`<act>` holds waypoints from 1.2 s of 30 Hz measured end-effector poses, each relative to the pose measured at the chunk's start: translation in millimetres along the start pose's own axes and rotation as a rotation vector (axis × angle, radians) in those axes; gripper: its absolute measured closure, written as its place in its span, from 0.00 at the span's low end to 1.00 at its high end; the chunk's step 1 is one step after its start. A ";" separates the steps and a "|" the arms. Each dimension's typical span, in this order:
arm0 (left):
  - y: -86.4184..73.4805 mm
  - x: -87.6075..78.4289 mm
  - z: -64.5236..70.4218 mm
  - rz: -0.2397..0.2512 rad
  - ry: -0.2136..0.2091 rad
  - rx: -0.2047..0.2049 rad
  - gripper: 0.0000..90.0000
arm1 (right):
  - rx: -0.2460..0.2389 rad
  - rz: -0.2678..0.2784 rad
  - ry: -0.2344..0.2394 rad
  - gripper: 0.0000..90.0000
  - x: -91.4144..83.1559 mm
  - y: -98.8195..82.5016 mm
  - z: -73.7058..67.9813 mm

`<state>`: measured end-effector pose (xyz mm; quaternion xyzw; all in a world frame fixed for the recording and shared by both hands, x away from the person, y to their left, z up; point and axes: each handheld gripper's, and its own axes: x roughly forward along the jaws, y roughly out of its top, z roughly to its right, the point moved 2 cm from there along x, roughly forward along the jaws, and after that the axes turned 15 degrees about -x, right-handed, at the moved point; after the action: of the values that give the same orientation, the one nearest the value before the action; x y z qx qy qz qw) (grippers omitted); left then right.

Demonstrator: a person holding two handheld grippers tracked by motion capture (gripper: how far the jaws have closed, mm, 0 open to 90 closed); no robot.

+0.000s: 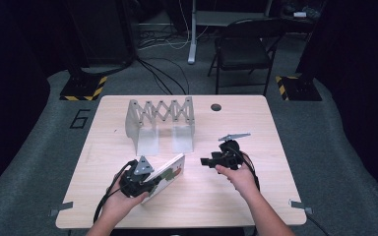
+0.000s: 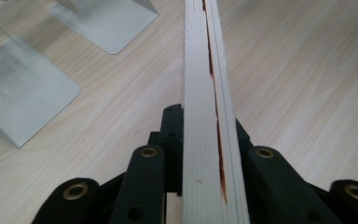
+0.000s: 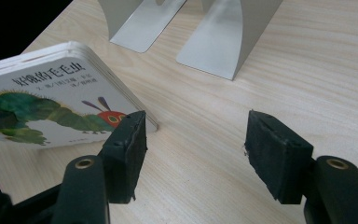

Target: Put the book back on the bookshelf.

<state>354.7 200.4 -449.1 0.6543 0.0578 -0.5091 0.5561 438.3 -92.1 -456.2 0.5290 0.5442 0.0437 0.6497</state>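
Book [image 1: 169, 172] is sitting low on the table [image 1: 275, 147], in front of the rack [image 1: 160, 118] and a little to its near side, with the left gripper [image 1: 153, 183] clamping its near end. Both black jaws are pressing on the book's two covers, and in the left gripper view the stacked board pages [image 2: 209, 116] are running straight up between them, edge-on, with a red streak showing along one seam. The book's long axis is running from the left gripper up and away toward the rack, tilted so its cover is facing the right gripper [image 1: 206, 161]. That cover is showing a green caterpillar with a red head [image 3: 108, 117] under a line of printed characters.

The rack is standing empty: its two grey metal plates [image 3: 223, 42] are resting flat on the wood, joined by a folding lattice along the top, with nothing between them.

The right gripper is hovering beside the rack's near right corner, its jaws spread wide with only bare wood between the pads [image 3: 277, 156], close to the book's far corner but apart from it.

A folding chair [image 1: 246, 49] is standing behind the rack, beyond the table.
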 end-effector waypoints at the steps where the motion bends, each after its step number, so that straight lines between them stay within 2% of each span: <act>1: -0.4 -1.6 -1.6 0.001 -0.005 -0.010 0.84 | 0.005 -0.002 -0.002 0.43 -0.2 -0.3 0.4; 10: -1.6 -18.2 -20.8 0.048 0.020 -0.067 0.84 | 0.021 -0.006 -0.002 0.43 0.0 -2.1 2.3; 17: -3.6 -29.2 -36.2 0.082 0.055 -0.110 0.84 | 0.006 0.002 -0.007 0.43 1.0 -3.4 4.9; 27: -7.8 -44.4 -55.8 0.127 0.091 -0.178 0.84 | 0.015 -0.014 -0.011 0.43 1.3 -5.3 6.3; 34: -11.5 -48.2 -65.4 0.151 0.124 -0.218 0.84 | 0.003 -0.011 -0.012 0.43 2.4 -6.3 7.6; 36: -12.2 -49.0 -67.3 0.150 0.125 -0.230 0.84 | 0.016 -0.021 -0.012 0.43 2.0 -6.6 6.8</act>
<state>364.2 282.0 -430.7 0.6192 0.1013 -0.4146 0.6591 440.9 -98.1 -463.4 0.5288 0.5463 0.0293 0.6489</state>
